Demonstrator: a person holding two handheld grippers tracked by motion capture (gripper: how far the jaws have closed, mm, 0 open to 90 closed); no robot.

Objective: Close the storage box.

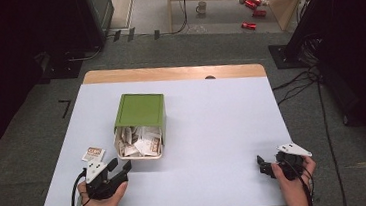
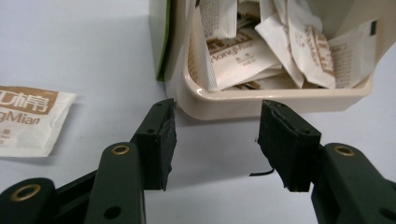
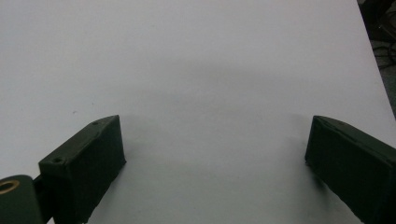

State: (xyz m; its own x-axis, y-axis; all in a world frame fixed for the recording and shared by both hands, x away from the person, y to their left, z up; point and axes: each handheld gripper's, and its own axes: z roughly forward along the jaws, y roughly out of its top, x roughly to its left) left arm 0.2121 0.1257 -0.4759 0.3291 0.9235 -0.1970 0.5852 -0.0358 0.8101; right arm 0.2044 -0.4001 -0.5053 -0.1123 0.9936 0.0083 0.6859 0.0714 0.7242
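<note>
A green box (image 1: 139,110) with a cream lining lies on its side on the white table (image 1: 213,125), its mouth facing me. Several white and brown packets (image 1: 139,143) fill it, and they show close up (image 2: 261,46) in the left gripper view. One loose packet (image 1: 93,154) lies flat to the left of the box, and it is at the left edge (image 2: 28,119) in the left gripper view. My left gripper (image 1: 119,164) (image 2: 215,126) stands open just in front of the box's rim (image 2: 280,100), nothing between its pads. My right gripper (image 1: 263,167) (image 3: 215,140) rests open over bare table at the near right.
A bare wooden strip (image 1: 173,73) runs along the table's far edge. On the floor beyond lie a mug (image 1: 201,7) and red cans (image 1: 253,11). Cables (image 1: 299,80) trail on the carpet at the right, beside dark stands.
</note>
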